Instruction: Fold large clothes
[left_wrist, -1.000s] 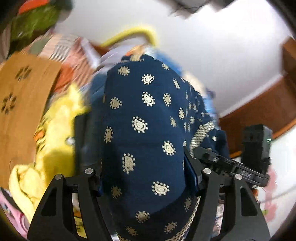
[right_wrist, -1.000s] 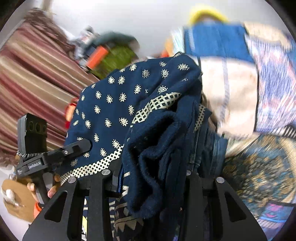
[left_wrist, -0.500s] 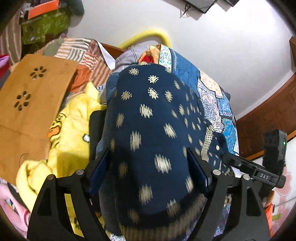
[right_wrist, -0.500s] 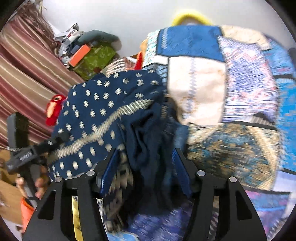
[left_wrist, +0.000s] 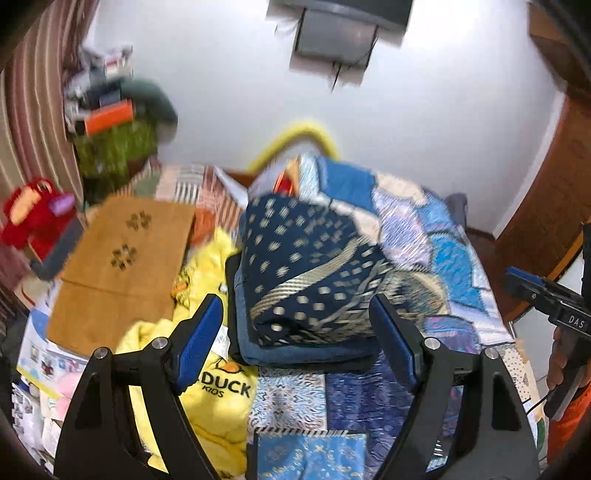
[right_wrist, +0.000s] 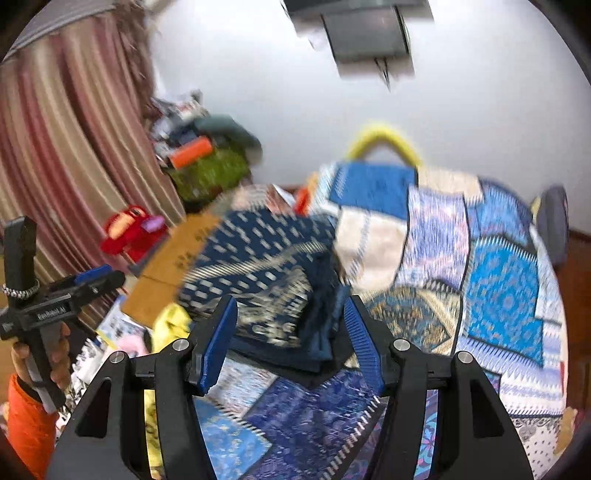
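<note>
The folded navy garment with gold motifs (left_wrist: 303, 266) lies on a small stack of folded clothes, over a denim-blue piece (left_wrist: 295, 354), on the bed. My left gripper (left_wrist: 295, 343) stands open above and short of it, its blue pads touching nothing. In the right wrist view the same navy garment (right_wrist: 258, 266) is blurred, beyond my open right gripper (right_wrist: 290, 332), whose pads are also free. Each gripper shows in the other's view: the right gripper (left_wrist: 546, 299) at the right edge, the left gripper (right_wrist: 55, 306) at the left, held by a hand in an orange sleeve.
A patchwork quilt (left_wrist: 436, 240) covers the bed. A yellow duck-print garment (left_wrist: 214, 387) and a brown board (left_wrist: 122, 266) lie left of the stack. A red toy (left_wrist: 33, 218), a striped curtain (right_wrist: 55, 147) and a cluttered shelf stand at the left; wooden furniture (left_wrist: 554, 206) stands at the right.
Both grippers opened and let go of the navy garment, then drew back and up. The garment now rests on the stack, farther from both cameras.
</note>
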